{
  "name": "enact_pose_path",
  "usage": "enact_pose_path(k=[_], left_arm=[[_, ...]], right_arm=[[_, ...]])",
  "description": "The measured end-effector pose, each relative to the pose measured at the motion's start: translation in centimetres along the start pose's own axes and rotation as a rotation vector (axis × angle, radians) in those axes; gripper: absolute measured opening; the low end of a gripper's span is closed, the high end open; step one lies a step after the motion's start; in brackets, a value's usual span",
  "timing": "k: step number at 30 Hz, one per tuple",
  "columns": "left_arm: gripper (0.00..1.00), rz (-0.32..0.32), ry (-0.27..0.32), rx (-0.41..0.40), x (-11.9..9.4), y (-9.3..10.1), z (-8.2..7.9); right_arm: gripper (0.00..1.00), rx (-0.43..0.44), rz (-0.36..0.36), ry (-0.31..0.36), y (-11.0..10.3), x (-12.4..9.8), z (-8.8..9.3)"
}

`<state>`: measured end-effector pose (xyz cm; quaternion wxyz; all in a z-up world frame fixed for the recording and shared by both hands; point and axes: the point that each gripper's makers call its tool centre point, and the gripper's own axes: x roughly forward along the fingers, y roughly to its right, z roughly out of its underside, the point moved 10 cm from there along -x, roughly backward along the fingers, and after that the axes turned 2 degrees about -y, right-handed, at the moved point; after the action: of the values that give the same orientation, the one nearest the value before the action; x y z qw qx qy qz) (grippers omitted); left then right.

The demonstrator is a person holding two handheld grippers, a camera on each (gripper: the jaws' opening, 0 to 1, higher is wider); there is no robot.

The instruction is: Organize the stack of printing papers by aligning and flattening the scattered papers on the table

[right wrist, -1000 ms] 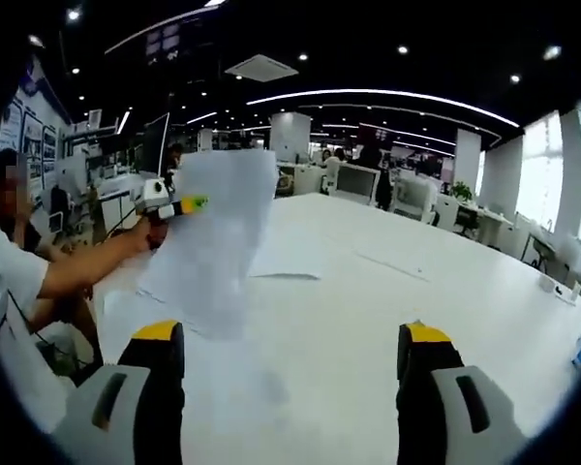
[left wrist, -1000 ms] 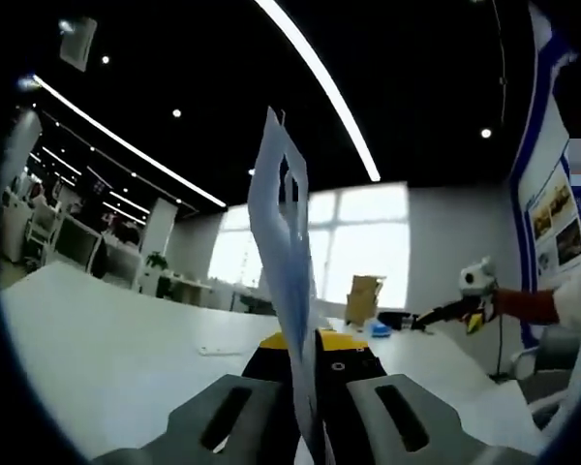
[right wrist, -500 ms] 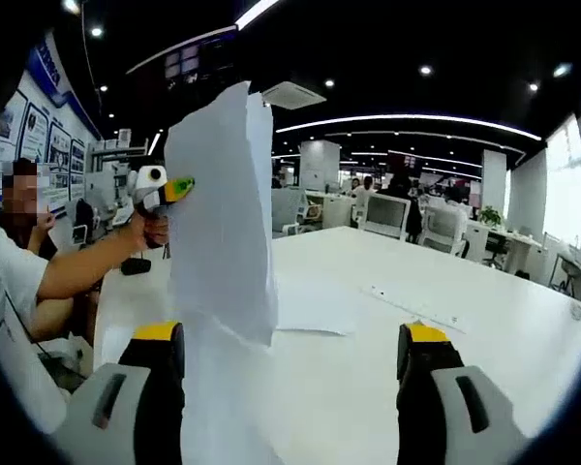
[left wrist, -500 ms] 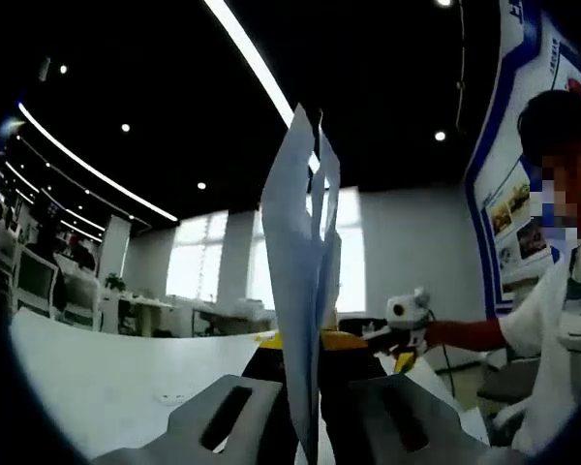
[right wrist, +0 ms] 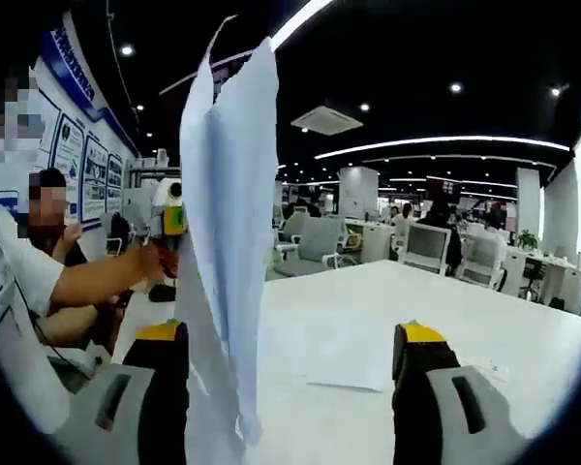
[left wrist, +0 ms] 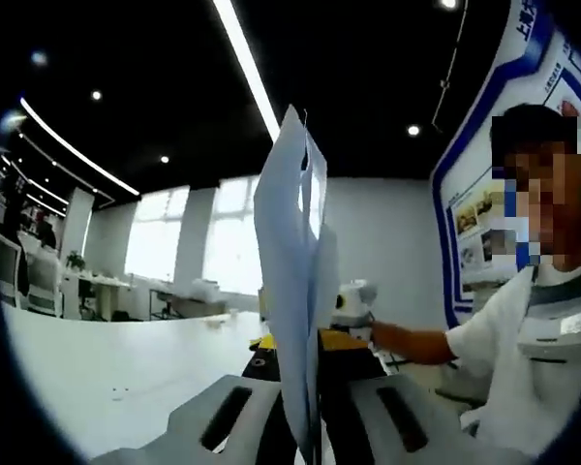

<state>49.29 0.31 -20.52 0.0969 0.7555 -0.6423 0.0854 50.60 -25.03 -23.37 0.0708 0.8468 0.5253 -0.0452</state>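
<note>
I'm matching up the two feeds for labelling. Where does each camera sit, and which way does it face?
Left gripper view: rides the left gripper, looking along its jaws shut on the upright papers; the person's arm and torso show at right.
Right gripper view: rides the right gripper, jaws apart, facing across the white table; the left gripper shows at left.
Shared: the papers and the table.

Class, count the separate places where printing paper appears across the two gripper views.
2: a bunch of sheets held upright in the shut left gripper, and one sheet lying flat on the table. Others may be hidden.
</note>
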Motion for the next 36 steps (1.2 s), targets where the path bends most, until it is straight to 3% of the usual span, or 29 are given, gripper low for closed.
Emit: enact_pose_path(k=[4, 5, 9, 12, 15, 16, 19, 22, 24, 25, 28, 31, 32, 34, 35, 36], left_arm=[[0.06, 0.01, -0.008, -0.011, -0.1, 0.4, -0.1], [0.06, 0.01, -0.008, -0.016, -0.2, 0.4, 0.0], [0.06, -0.029, 0.001, -0.009, -0.6, 0.2, 0.0], [0.06, -0.062, 0.003, 0.006, -1.2, -0.3, -0.1], [0.08, -0.164, -0.037, 0.129, -1.8, -0.9, 0.1], [0.09, -0.181, -0.067, 0.132, -2.2, -1.1, 0.2], [0.12, -0.259, -0.084, 0.145, -3.4, -1.4, 0.5], [0.07, -0.289, -0.067, 0.156, -4.1, -1.3, 0.9], [0.06, -0.352, -0.057, 0.125, -3.8, -1.6, 1.0], [0.06, -0.39, -0.074, 0.154, -3.6, -1.9, 0.8], [0.06, -0.462, -0.077, 0.181, -2.8, -2.0, -0.2], [0.07, -0.491, -0.091, 0.17, -2.4, -1.7, 0.3], [0.08, -0.497, -0.123, 0.172, -2.6, -1.8, 1.2], [0.19, -0.563, -0.199, 0.153, -3.6, -2.5, 3.2], [0.27, -0.625, -0.24, 0.112, -4.2, -3.0, 4.0], [0.33, -0.638, -0.243, 0.101, -4.4, -3.0, 4.1]], right_arm=[[0.66, 0.001, -0.08, 0.052, -0.2, 1.3, -0.7], [0.6, 0.0, -0.111, 0.069, -0.3, 1.5, -0.9], [0.13, -0.019, -0.246, 0.152, -1.3, 2.1, -1.3], [0.0, -0.024, -0.242, 0.157, -1.4, 2.5, -1.4], [0.0, -0.008, -0.199, 0.134, -1.2, 3.1, -1.6], [0.0, -0.007, -0.167, 0.135, -0.9, 3.1, -1.5], [0.0, -0.006, -0.141, 0.125, -0.7, 3.0, -1.6], [0.0, 0.025, -0.125, 0.116, -0.4, 3.1, -1.6], [0.0, 0.049, -0.088, 0.092, -0.2, 3.6, -1.4], [0.0, 0.043, -0.049, 0.079, 0.0, 3.9, -1.6], [0.0, 0.07, -0.017, 0.111, 0.0, 4.1, -2.4], [0.0, 0.076, 0.002, 0.11, -0.1, 4.2, -1.8], [0.01, 0.078, 0.023, 0.1, 0.1, 4.3, -0.9], [0.22, 0.111, 0.034, 0.095, 0.5, 4.8, 1.1], [0.28, 0.131, 0.02, 0.07, 0.8, 4.9, 2.2], [0.3, 0.158, 0.036, 0.05, 1.1, 4.7, 2.7]])
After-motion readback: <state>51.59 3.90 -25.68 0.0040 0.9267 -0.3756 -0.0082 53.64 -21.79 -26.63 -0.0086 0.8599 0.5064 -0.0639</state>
